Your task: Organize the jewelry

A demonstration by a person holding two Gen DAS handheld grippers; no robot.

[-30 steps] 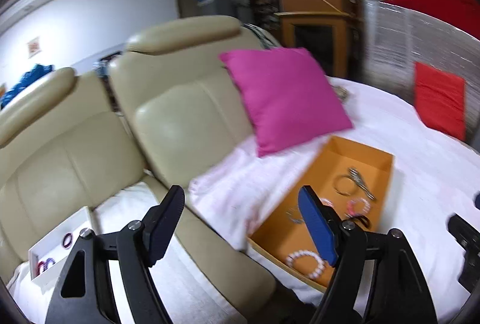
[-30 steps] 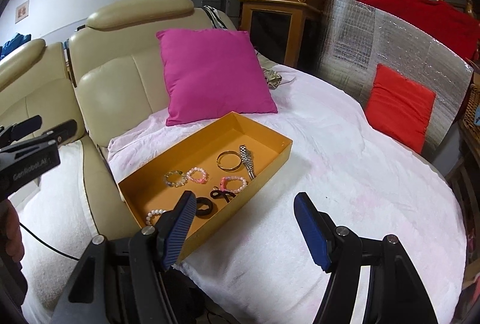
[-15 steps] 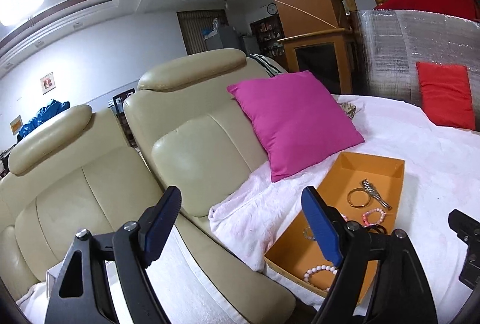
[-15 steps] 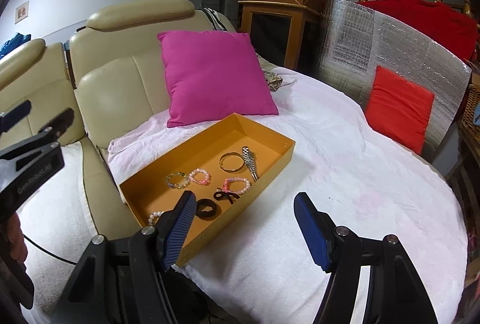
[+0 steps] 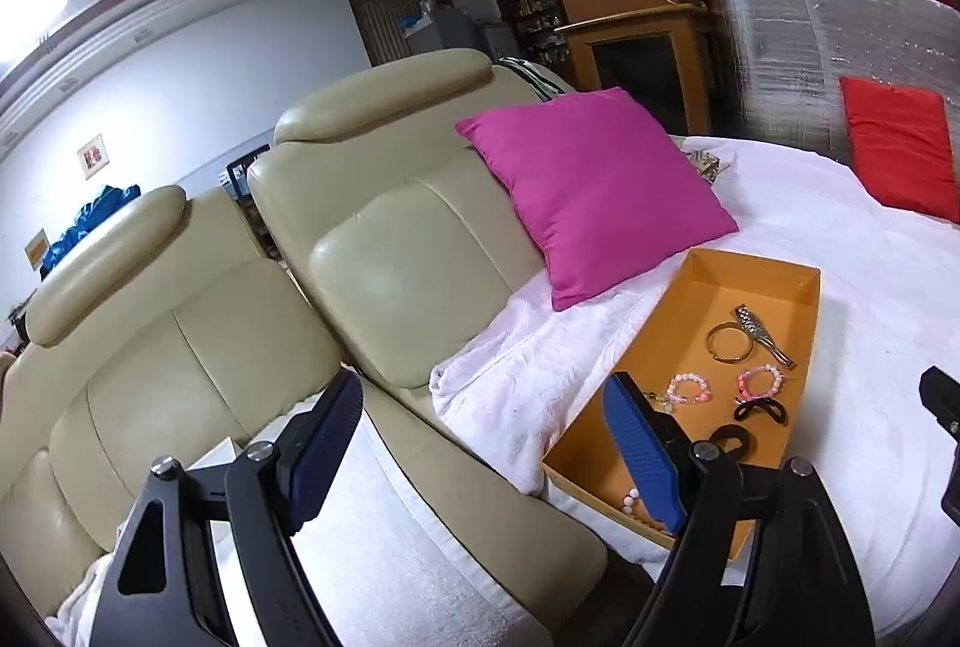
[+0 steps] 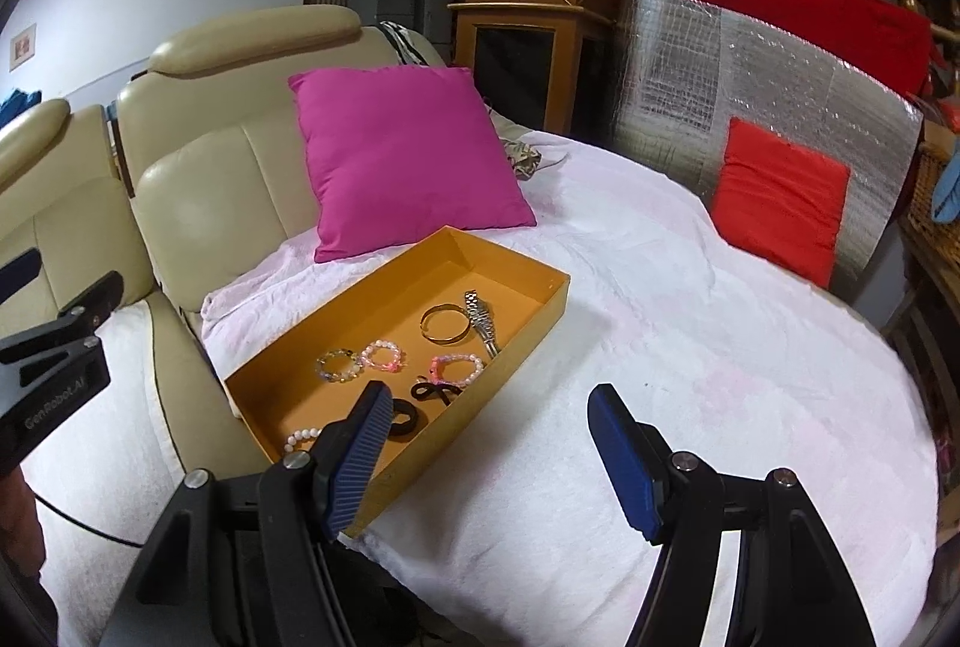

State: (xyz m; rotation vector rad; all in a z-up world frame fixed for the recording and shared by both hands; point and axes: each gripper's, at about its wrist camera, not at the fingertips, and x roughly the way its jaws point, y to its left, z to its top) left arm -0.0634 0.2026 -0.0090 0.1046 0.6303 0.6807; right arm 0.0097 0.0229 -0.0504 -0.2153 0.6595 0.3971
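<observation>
Your left gripper has tilted up off the white box toward the tray at 2 o'clock; both grippers' jaws gape wide, empty; jewelry stays in the tray.

I see a magenta pillow leaning against a cream leather sofa, a red cushion propped on a silver foil panel, and a white blanket spread below.
</observation>
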